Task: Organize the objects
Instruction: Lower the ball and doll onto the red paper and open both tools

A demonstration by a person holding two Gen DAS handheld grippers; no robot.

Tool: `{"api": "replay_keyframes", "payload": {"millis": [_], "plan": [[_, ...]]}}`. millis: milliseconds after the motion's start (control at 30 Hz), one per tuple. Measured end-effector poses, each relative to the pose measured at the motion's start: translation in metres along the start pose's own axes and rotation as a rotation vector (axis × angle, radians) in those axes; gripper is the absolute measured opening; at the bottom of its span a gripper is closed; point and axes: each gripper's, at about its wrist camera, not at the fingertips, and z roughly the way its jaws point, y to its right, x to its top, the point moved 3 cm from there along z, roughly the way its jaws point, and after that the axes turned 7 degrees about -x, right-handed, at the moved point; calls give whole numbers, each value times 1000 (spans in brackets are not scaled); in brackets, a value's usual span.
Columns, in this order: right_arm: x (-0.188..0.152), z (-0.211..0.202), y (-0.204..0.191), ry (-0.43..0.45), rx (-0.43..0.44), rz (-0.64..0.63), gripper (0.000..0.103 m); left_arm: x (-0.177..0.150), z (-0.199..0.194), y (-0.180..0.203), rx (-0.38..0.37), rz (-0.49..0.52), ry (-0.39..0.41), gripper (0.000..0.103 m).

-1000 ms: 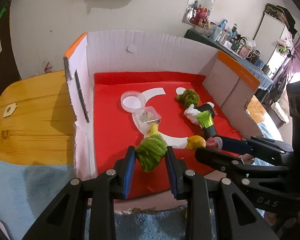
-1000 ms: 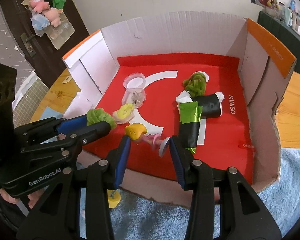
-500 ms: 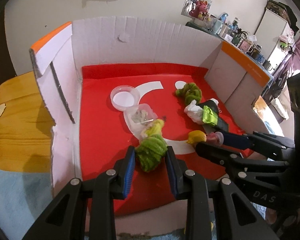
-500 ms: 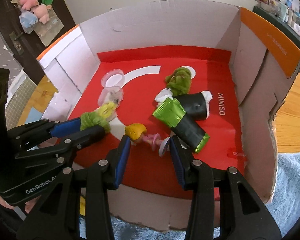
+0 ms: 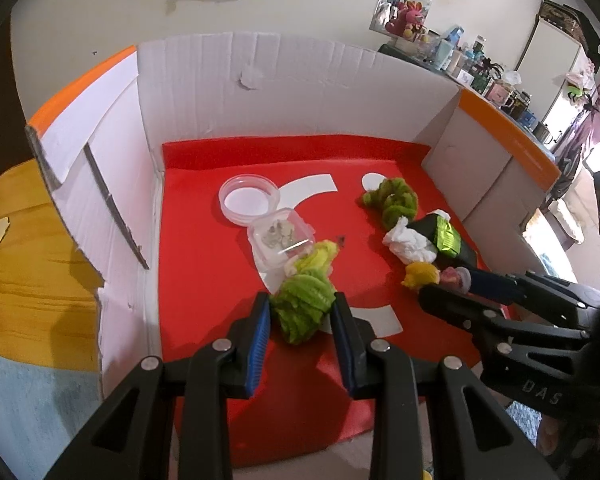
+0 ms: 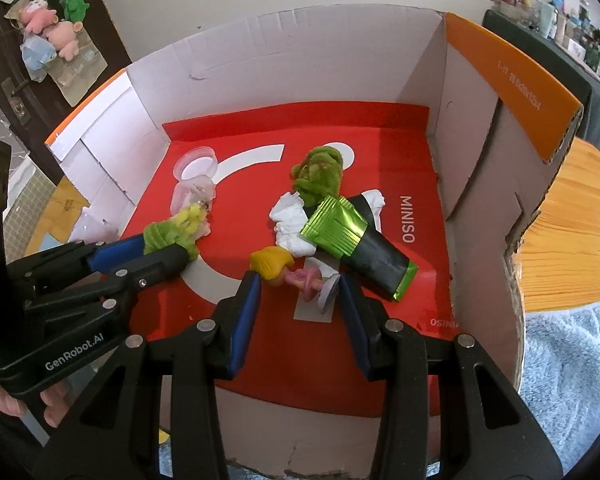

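The white-walled cardboard box with a red floor (image 5: 204,240) already holds several items, while the left claw (image 5: 302,314) grasps a fuzzy green toy (image 5: 304,308) and the right claw (image 6: 300,284) grasps a small yellow-and-pink figurine (image 6: 290,270) above its floor, neither yet released.

Count, inside one cardboard box (image 6: 512,92): two green fuzzy bundles (image 5: 303,307) (image 5: 392,199), two clear plastic containers (image 5: 249,199) (image 5: 281,237), one black-and-green foil pouch (image 6: 360,240), one crumpled white tissue (image 6: 290,222), one small yellow-and-pink figure (image 6: 290,270). Two grippers (image 5: 300,316) (image 6: 298,294) in view.
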Motion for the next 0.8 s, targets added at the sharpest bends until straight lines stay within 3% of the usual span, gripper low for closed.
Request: {"api": "replay_keyframes", "payload": {"millis": [800], "plan": [[4, 1, 1, -1, -18, -4, 40, 2, 1, -1, 3, -1, 2, 34]]}}
